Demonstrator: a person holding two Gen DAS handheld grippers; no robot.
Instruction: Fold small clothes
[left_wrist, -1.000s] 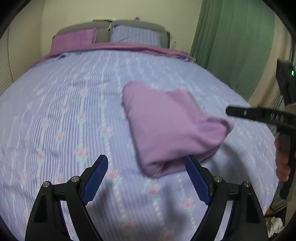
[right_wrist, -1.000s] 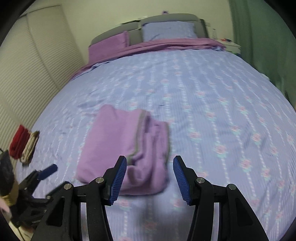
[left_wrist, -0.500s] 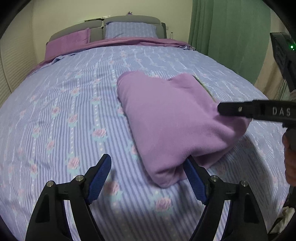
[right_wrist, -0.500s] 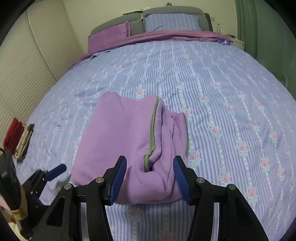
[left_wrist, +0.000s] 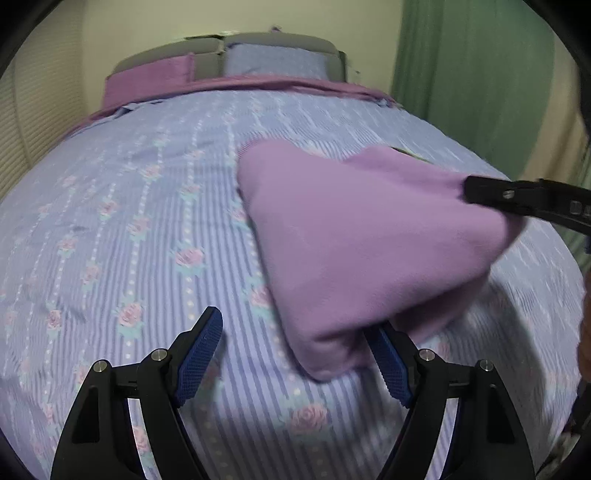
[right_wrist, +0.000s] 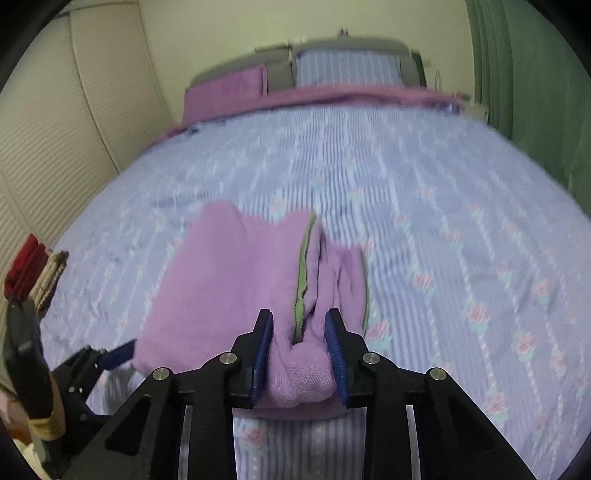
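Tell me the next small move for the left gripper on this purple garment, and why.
Probably close the left gripper on the near corner of the purple garment: its jaws stand wide, one pad tucked under that corner, while the right gripper is closing on the other end.

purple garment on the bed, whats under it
The purple garment lies folded on the striped floral bedspread, visible all around it. Whatever sits directly beneath or inside the folds is covered; only a green trim shows.

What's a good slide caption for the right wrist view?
Right gripper closing on the near edge of a folded purple garment lying on a floral striped bedspread.
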